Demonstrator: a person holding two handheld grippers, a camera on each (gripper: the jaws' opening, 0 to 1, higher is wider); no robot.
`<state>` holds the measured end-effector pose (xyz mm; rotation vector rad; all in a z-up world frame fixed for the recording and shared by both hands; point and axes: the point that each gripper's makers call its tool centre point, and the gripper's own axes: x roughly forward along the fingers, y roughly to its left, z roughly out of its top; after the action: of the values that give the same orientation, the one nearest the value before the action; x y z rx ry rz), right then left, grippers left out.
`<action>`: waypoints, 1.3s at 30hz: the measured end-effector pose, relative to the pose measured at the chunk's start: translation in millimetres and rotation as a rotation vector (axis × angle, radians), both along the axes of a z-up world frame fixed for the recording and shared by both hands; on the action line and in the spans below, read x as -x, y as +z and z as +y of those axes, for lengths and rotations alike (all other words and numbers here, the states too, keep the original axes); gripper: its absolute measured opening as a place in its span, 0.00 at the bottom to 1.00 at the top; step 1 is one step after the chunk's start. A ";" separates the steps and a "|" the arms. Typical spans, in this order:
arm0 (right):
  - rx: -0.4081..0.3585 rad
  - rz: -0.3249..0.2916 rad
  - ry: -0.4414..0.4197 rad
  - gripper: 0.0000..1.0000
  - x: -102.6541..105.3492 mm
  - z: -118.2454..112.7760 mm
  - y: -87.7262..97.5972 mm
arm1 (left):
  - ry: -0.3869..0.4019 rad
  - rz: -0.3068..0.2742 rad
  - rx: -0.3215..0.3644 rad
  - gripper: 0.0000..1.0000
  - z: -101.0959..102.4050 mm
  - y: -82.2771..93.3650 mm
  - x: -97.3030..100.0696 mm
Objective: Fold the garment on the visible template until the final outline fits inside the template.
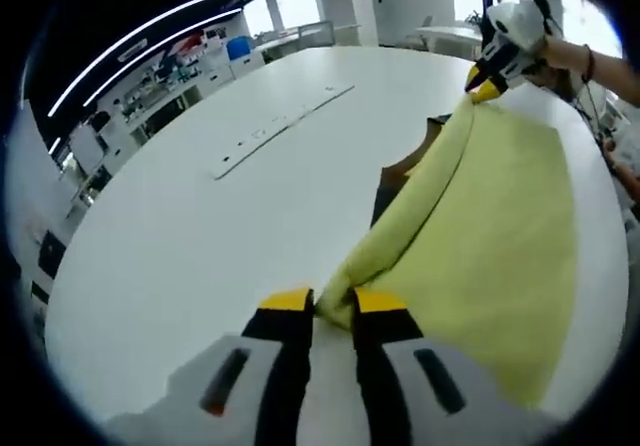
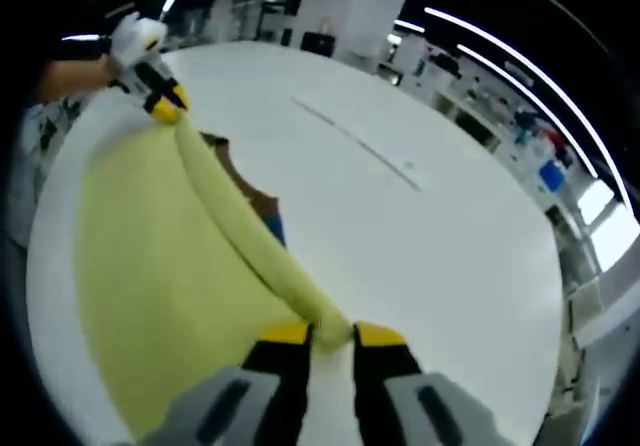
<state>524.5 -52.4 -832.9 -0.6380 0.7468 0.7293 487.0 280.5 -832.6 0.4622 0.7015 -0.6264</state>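
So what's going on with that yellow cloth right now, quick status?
Left gripper and right gripper both clamped on yellow garment, its rolled edge stretched between them. Brown template peeks out beneath. White strip lies well clear.

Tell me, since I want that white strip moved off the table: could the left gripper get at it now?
Probably not now: the left gripper is shut on the yellow garment. Bare table lies between it and the white strip.

The garment (image 1: 480, 226) is plain pale yellow. The table (image 1: 200, 226) is white. The template (image 2: 262, 204) under it is brown. Gripper fingertips (image 1: 290, 300) are yellow on black.
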 end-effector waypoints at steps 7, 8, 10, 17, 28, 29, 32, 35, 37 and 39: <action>-0.025 0.015 0.051 0.19 9.7 7.9 0.2 | -0.069 -0.038 0.000 0.11 -6.6 10.8 9.2; -0.021 0.022 0.053 0.19 10.1 8.1 -2.6 | -0.076 -0.038 -0.007 0.11 -6.5 9.7 9.1; -0.004 0.030 0.058 0.19 9.7 5.7 -8.0 | -0.097 -0.029 -0.039 0.11 -4.9 3.5 7.7; -0.027 0.044 0.060 0.15 10.1 6.1 -9.9 | -0.149 -0.017 -0.091 0.12 -3.7 -5.9 7.0; -0.026 0.048 0.092 0.00 12.1 11.7 -12.6 | -0.269 -0.097 -0.259 0.00 -1.7 -7.8 4.8; -0.023 0.048 0.091 0.00 11.2 10.6 -12.7 | -0.268 -0.095 -0.261 0.00 -2.7 -8.0 5.9; -0.030 0.050 0.070 0.00 10.0 7.9 -10.2 | -0.269 -0.115 -0.276 0.00 -1.9 -2.3 6.0; -0.077 0.037 0.030 0.00 5.0 8.7 -2.7 | -0.243 -0.164 -0.264 0.00 -0.4 10.7 -0.8; -0.089 0.011 0.019 0.00 2.5 11.5 5.0 | -0.213 -0.186 -0.239 0.00 2.2 17.1 -7.3; -0.097 -0.018 0.006 0.00 -3.6 12.1 7.3 | -0.174 -0.188 -0.223 0.00 5.6 19.6 -12.6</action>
<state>528.0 -40.3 -825.6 -0.5584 0.6891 0.7598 499.6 286.1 -813.0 0.7856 0.5571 -0.6609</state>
